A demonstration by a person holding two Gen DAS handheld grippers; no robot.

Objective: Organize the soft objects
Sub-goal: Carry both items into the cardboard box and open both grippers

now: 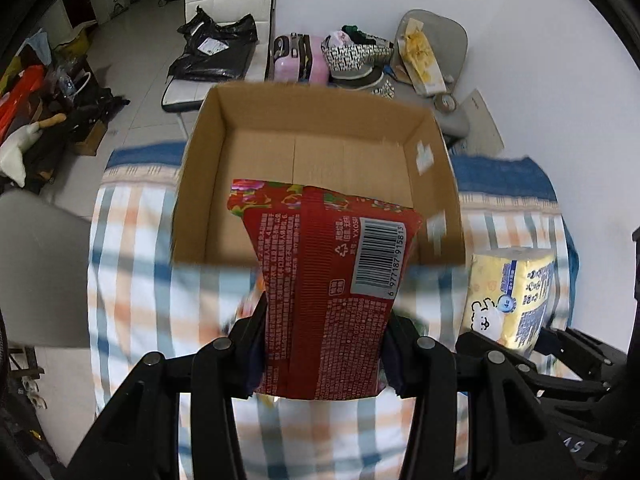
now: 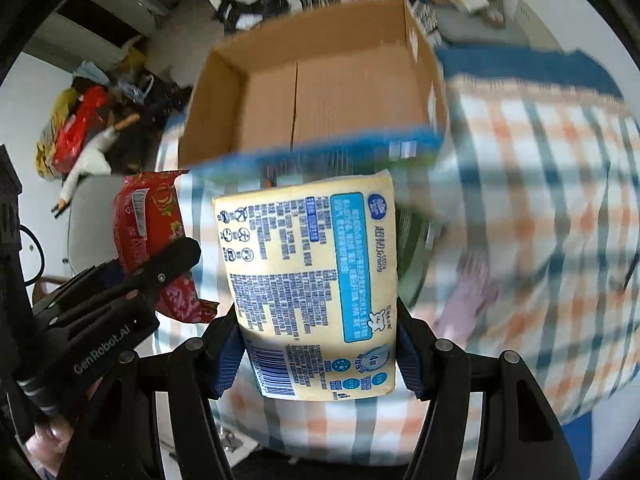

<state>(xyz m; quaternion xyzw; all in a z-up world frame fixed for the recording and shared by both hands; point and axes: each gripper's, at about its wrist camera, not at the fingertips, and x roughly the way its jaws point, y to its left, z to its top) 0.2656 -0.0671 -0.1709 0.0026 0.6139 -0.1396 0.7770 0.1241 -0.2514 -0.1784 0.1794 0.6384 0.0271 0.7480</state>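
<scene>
Here the left gripper clamps the red tissue pack, its far end over the cardboard box; the right gripper clamps the yellow tissue pack, nearer.

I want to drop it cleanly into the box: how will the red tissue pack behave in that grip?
The red tissue pack looks soft: it narrows where the left hand-held gripper pinches it, so it probably squashes rather than slips. Its free end flares above the cardboard box, suggesting slight flop. Likely light.

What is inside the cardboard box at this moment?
The cardboard box shows only its bare brown floor. The red pack and the yellow pack hide its near edge, so that strip cannot be seen.
</scene>
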